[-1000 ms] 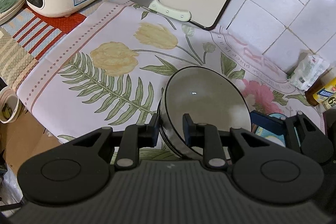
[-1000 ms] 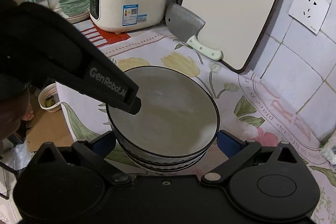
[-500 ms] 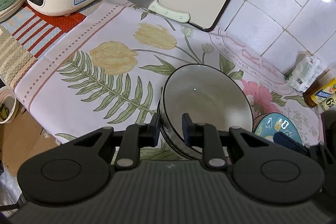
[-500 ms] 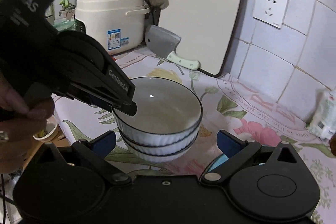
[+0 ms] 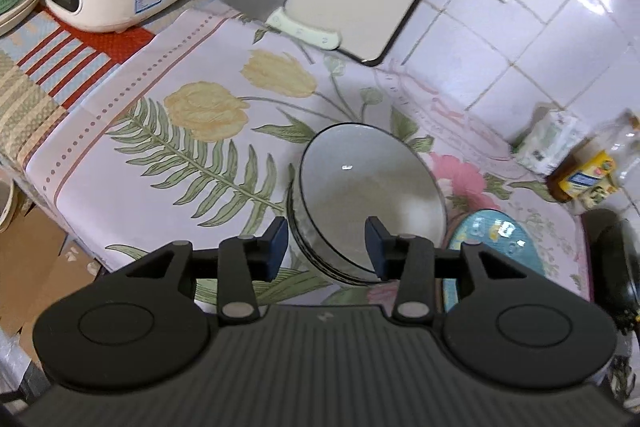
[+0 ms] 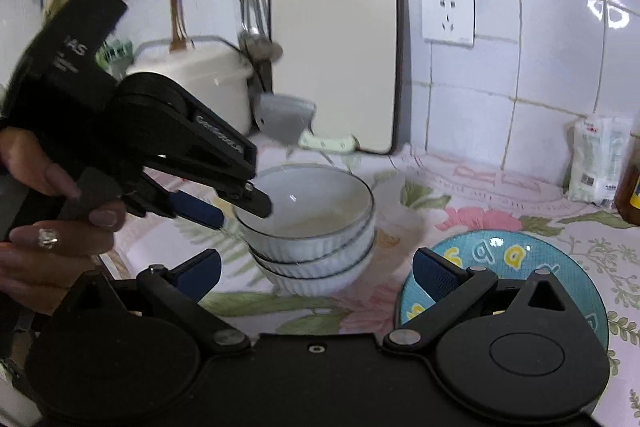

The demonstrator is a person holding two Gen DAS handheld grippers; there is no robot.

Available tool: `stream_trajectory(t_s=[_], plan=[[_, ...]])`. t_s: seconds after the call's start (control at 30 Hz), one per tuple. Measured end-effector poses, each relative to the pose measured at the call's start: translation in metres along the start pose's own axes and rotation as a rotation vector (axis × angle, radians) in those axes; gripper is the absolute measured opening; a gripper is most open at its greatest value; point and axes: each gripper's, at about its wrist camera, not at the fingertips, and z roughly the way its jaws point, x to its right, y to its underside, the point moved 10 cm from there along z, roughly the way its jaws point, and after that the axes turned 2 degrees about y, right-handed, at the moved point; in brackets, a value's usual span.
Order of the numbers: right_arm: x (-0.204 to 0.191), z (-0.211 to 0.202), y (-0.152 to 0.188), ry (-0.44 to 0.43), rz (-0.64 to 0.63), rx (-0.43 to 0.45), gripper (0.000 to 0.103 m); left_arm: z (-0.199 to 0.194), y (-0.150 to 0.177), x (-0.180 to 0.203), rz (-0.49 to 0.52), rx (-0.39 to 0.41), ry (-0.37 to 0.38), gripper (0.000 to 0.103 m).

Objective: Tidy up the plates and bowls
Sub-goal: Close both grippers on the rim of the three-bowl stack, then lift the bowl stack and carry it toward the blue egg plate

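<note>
Three stacked bowls (image 6: pixel 316 227) were seen on the worktop (image 5: pixel 160 195) beside a blue plate (image 6: pixel 540 267); the left claw (image 5: pixel 326 247) and right claw (image 6: pixel 316 273) were spread open, holding nothing.

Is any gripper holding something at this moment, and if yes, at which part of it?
Nothing is held. The left gripper is open astride the near rim of the stacked bowls without clamping it; the right gripper is open, short of them.

Our left wrist view looked steeply down, close over the stacked bowls (image 5: pixel 370 203); our right wrist view faced the tiled wall, lower, sharing them (image 6: pixel 316 223).
</note>
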Motion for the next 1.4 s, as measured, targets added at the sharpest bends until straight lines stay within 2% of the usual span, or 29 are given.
stream_trajectory(t_s=[0.1, 0.33, 0.57, 0.7, 0.83, 0.97, 1.17, 1.23, 1.33, 1.4], plan=[[-0.008, -0.014, 0.000, -0.020, 0.003, 0.035, 0.103, -0.014, 0.002, 0.006, 0.046, 0.017, 0.022, 0.042], [-0.026, -0.035, 0.012, -0.036, -0.010, 0.055, 0.103, -0.045, 0.019, 0.013, 0.137, 0.059, 0.098, 0.047], [-0.040, -0.034, 0.029, -0.031, -0.021, 0.052, 0.103, -0.058, 0.039, 0.011, 0.205, 0.092, 0.158, 0.047], [-0.043, -0.020, 0.035, -0.020, 0.000, 0.040, 0.103, -0.056, 0.045, 0.008, 0.222, 0.113, 0.191, 0.047], [-0.044, 0.011, 0.043, 0.007, -0.003, 0.032, 0.103, -0.048, 0.046, 0.000, 0.197, 0.118, 0.211, 0.047], [-0.032, 0.048, 0.050, 0.078, 0.022, 0.022, 0.103, -0.039, 0.038, -0.013, 0.144, 0.114, 0.233, 0.049], [-0.026, 0.078, 0.053, 0.119, 0.053, 0.028, 0.103, -0.019, 0.018, -0.031, 0.037, 0.086, 0.281, 0.049], [-0.027, 0.086, 0.053, 0.123, 0.044, 0.030, 0.103, -0.008, 0.014, -0.031, 0.055, 0.052, 0.284, 0.050], [-0.028, 0.096, 0.052, 0.127, 0.007, 0.021, 0.102, 0.004, 0.012, -0.029, 0.142, 0.034, 0.224, 0.051], [-0.023, 0.098, 0.050, 0.142, 0.037, 0.041, 0.101, 0.005, 0.007, -0.030, 0.111, 0.027, 0.268, 0.051]])
